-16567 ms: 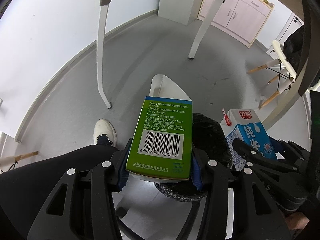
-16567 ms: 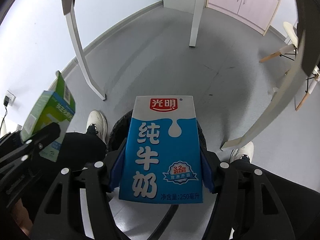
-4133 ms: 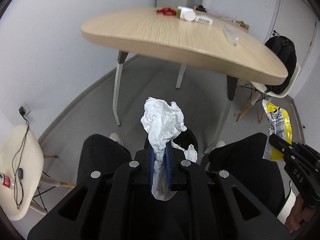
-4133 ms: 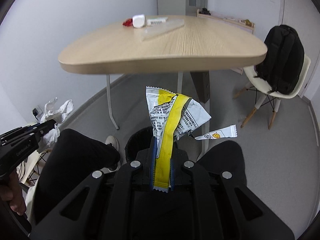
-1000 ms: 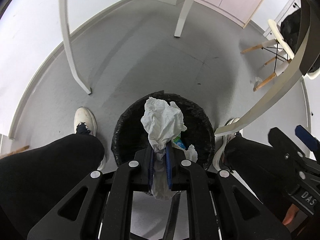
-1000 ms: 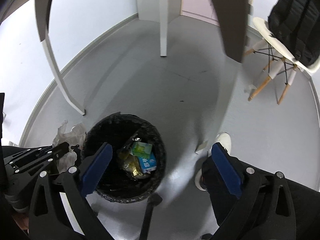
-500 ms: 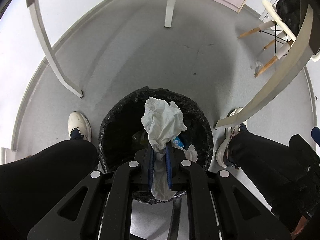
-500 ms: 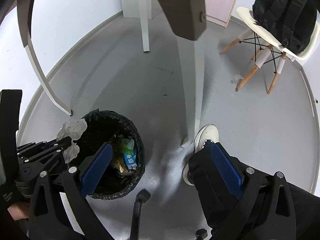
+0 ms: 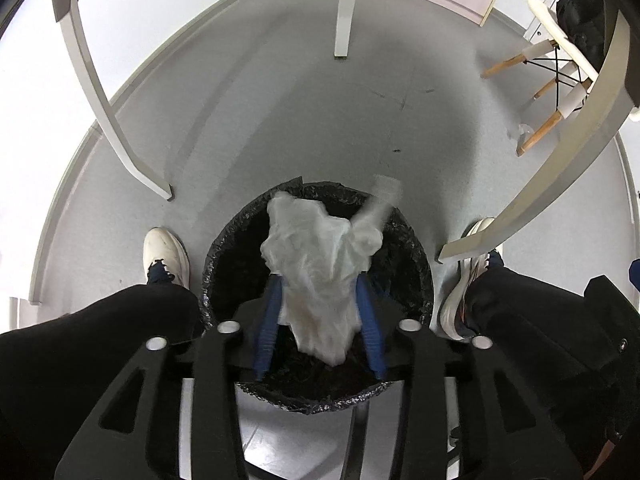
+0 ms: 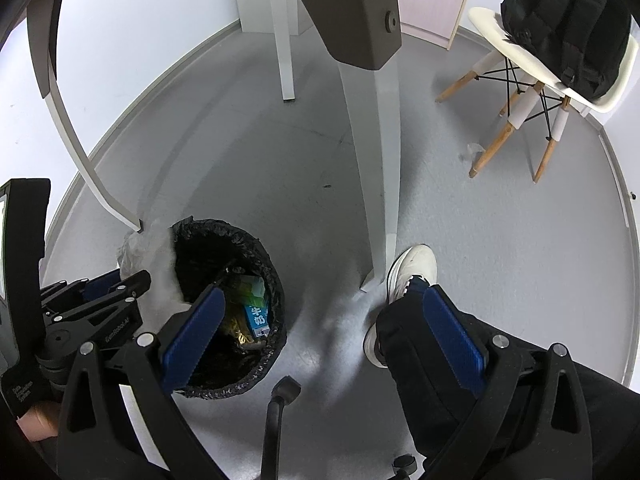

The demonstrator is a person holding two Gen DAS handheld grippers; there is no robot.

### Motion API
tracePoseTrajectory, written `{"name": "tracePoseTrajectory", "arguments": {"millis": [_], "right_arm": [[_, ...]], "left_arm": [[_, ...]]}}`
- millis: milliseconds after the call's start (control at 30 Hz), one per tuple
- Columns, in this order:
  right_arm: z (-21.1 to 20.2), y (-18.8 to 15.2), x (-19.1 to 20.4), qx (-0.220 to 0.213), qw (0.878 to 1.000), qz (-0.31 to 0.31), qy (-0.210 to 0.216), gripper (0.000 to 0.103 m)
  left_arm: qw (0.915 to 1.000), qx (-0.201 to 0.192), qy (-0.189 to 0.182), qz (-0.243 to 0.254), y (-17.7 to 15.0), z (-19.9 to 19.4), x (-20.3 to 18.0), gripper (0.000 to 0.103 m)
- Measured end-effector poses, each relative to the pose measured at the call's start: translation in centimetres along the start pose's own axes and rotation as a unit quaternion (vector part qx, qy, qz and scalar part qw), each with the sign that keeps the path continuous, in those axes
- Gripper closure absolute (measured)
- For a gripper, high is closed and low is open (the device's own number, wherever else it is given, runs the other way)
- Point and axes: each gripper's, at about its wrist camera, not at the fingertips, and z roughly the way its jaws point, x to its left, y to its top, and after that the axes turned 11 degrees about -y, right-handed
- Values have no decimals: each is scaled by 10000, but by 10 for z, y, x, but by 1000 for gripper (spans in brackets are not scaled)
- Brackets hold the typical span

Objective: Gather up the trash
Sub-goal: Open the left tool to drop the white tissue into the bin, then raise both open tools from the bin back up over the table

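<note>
Left gripper (image 9: 320, 312), pointing steeply down over a round bin lined w/ a black plastic bag (image 9: 412, 256), is opening its blue-padded jaws; a crumpled white paper tissue (image 9: 320, 264) is sitting blurred between the pads, directly above the bin mouth. Right gripper (image 10: 320, 332) is hanging w/ jaws spread wide, nothing between them, beside the bin, where a blue milk carton (image 10: 257, 316) & a green box (image 10: 252, 286) are lying.
</note>
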Motion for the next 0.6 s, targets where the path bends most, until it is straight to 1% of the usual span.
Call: {"name": "tracePoseTrajectory", "arguments": {"millis": [67, 167, 300, 367, 500, 600], "right_arm": [[0, 1, 0, 4, 10000, 0, 0, 8], [-2, 1, 1, 1, 10000, 7, 12, 8], [-3, 1, 2, -13, 10000, 21, 23, 8], [-4, 1, 2, -23, 10000, 25, 21, 8], [-8, 1, 3, -52, 10000, 32, 38, 8], [-10, 1, 5, -63, 9999, 41, 72, 8]], "left_arm": [[10000, -46, -2, -7, -1, -2, 1, 44], [9999, -102, -26, 17, -2, -5, 2, 35], [9998, -161, -63, -6, -3, -8, 3, 27], [9997, -222, -59, -30, -4, -11, 5, 19], [9993, -350, -72, -96, -5, -20, 8, 10], [9986, -510, -100, -116, -6, -31, 10, 6]]}}
